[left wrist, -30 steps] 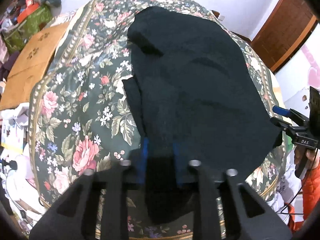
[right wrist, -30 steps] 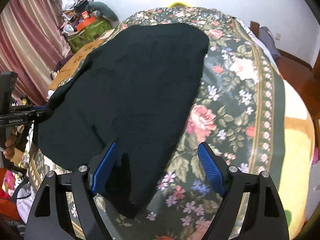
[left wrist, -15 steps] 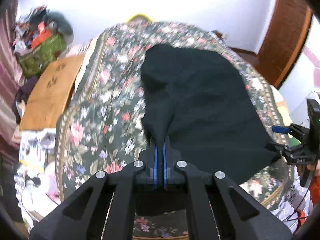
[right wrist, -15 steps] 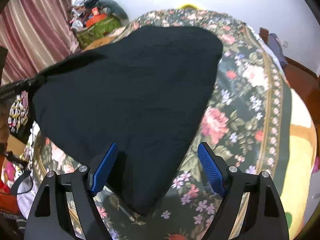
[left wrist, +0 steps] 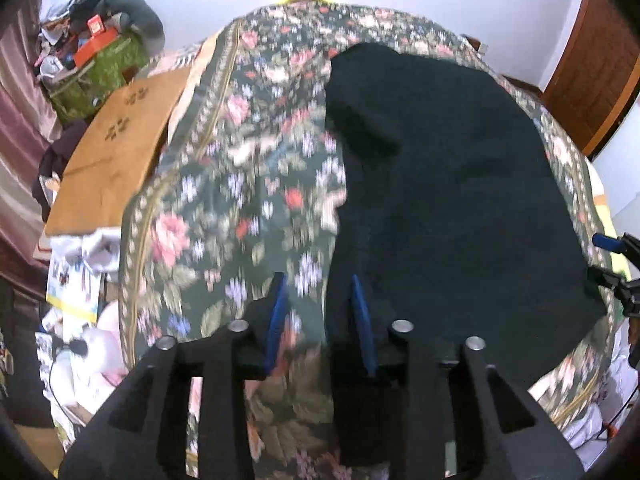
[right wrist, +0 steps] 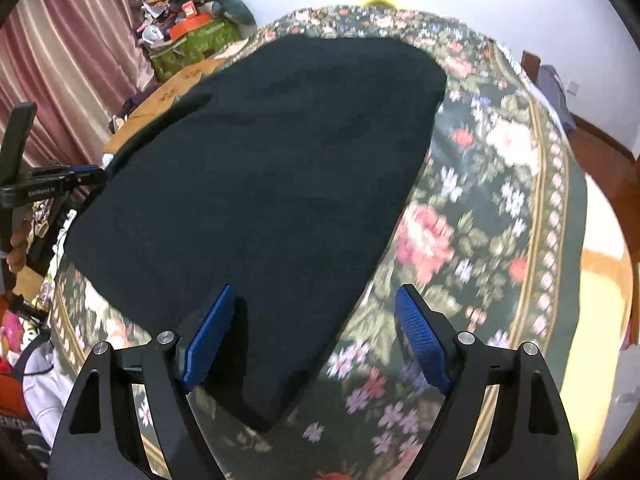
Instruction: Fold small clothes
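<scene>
A black garment (left wrist: 448, 200) lies spread on the floral bedspread (left wrist: 240, 200). My left gripper (left wrist: 320, 316) hovers over its near left edge with jaws opening. The cloth's edge runs between the blue pads (left wrist: 362, 320), close to the right one, and neither pad presses it. From the right wrist view the same garment (right wrist: 272, 168) fills the middle, and my right gripper (right wrist: 316, 340) stands open above its near corner, nothing pinched. The left gripper (right wrist: 60, 178) also shows there at the garment's far left edge.
A brown cardboard sheet (left wrist: 116, 160) and a green bag (left wrist: 96, 76) piled with clutter sit left of the bed. Pink curtains (right wrist: 60, 60) hang behind. A wooden door (left wrist: 596, 72) stands at the right. Bare bedspread (right wrist: 500, 220) lies right of the garment.
The left gripper's jaws, shut on the lifted garment edge half a second ago, have parted and the cloth has dropped flat. The right gripper has kept still and open.
</scene>
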Demonstrator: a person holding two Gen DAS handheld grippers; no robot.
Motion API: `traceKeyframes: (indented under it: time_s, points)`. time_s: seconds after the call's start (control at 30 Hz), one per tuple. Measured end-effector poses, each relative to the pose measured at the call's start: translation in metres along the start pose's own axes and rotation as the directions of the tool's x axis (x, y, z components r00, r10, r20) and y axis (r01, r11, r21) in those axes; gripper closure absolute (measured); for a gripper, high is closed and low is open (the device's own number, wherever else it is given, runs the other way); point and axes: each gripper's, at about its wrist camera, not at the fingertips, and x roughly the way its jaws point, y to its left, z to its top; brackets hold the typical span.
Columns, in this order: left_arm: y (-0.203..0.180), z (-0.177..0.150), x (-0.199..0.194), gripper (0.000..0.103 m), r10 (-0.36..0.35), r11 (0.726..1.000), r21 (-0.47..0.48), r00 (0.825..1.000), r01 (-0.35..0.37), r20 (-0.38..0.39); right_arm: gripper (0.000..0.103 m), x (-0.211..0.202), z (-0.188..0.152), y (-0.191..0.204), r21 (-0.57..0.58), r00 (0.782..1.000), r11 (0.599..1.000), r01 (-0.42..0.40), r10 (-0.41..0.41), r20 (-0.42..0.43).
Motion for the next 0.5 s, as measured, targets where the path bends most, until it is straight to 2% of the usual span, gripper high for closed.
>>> traceKeyframes:
  time_s: [0.13, 0.23, 0.33, 0.43, 0.5]
  points:
    - [-0.005, 0.034, 0.012, 0.051, -0.02, 1.0, 0.021, 0.999, 0.019, 0.033, 0.022, 0.004, 0.012, -0.004, 0.0, 1.0, 1.0, 0.011, -0.011, 0.026]
    - [-0.009, 0.063, 0.036, 0.051, -0.022, 1.0, 0.016, 1.0, 0.022, 0.022, 0.022, 0.016, 0.02, -0.005, -0.002, 0.999, 1.0, 0.021, -0.02, 0.027]
    - [-0.01, 0.083, 0.065, 0.051, -0.086, 0.996, -0.018, 0.996, 0.086, -0.029, 0.022, 0.03, 0.021, -0.003, 0.004, 1.0, 1.0, 0.01, -0.01, 0.001]
    - [-0.018, 0.094, 0.086, 0.051, -0.16, 0.987, -0.033, 0.984, 0.158, -0.073, 0.022, 0.038, 0.017, -0.001, -0.008, 1.0, 1.0, 0.01, -0.01, -0.006]
    - [-0.026, 0.096, 0.098, 0.052, -0.176, 0.984, -0.021, 0.98, 0.175, -0.092, 0.022, 0.037, 0.016, -0.004, 0.006, 1.0, 1.0, -0.006, 0.006, 0.004]
